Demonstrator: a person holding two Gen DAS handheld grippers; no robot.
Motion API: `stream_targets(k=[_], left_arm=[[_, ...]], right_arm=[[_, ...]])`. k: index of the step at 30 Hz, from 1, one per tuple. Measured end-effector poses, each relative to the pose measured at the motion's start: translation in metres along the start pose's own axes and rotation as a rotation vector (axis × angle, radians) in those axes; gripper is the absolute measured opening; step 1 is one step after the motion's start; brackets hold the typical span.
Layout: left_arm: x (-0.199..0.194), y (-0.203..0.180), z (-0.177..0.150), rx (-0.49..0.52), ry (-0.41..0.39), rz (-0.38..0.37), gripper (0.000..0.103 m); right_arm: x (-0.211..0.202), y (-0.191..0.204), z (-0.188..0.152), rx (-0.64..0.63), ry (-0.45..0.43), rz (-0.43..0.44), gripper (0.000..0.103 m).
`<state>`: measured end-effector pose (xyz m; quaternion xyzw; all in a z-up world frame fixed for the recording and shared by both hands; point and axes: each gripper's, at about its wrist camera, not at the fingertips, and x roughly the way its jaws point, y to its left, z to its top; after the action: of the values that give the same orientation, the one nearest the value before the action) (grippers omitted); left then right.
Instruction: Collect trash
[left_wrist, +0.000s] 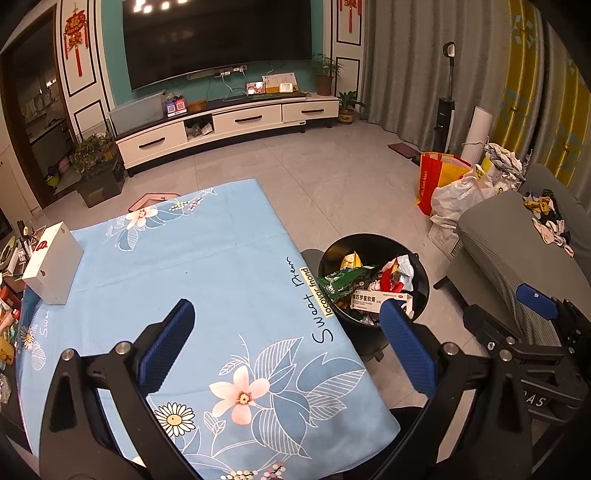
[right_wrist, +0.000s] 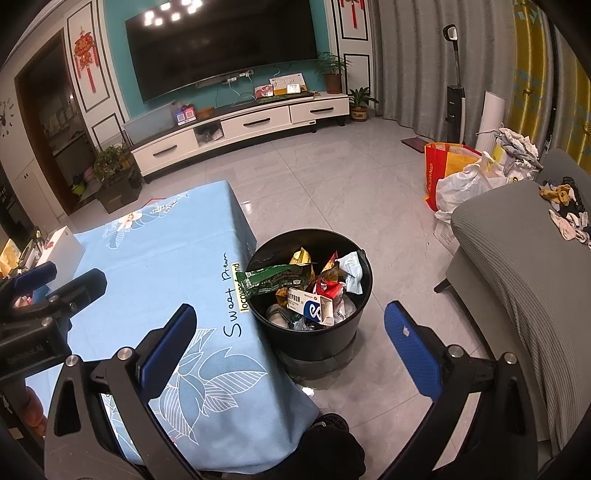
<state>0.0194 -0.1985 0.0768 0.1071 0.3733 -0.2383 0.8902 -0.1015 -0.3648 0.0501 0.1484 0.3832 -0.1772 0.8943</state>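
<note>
A black round trash bin (right_wrist: 314, 332) stands on the floor right of the table, full of wrappers, a green packet (right_wrist: 273, 278) and a white-blue medicine box (right_wrist: 308, 304). In the left wrist view the same bin (left_wrist: 421, 295) shows past the table's right edge, with the medicine box (left_wrist: 380, 297) on top. My left gripper (left_wrist: 284, 328) is open over the blue floral tablecloth (left_wrist: 207, 266), holding nothing. My right gripper (right_wrist: 291, 332) is open too, empty, hovering near the bin's near rim. The right gripper also appears at the right edge of the left wrist view (left_wrist: 535, 321).
A white box (left_wrist: 51, 264) sits on the table's left side, with clutter beyond that edge. A grey sofa (right_wrist: 517, 258) with socks stands right of the bin. Bags (right_wrist: 458, 177) sit on the tiled floor; a TV cabinet (right_wrist: 240, 125) lines the far wall.
</note>
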Motion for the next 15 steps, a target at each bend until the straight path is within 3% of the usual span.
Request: stream_targets(k=[15], left_arm=[[0.0005, -0.0048, -0.0012, -0.005, 0.003, 0.007, 0.1]], right_arm=[[-0.0007, 0.001, 0.0003, -0.002, -0.002, 0.003, 0.1]])
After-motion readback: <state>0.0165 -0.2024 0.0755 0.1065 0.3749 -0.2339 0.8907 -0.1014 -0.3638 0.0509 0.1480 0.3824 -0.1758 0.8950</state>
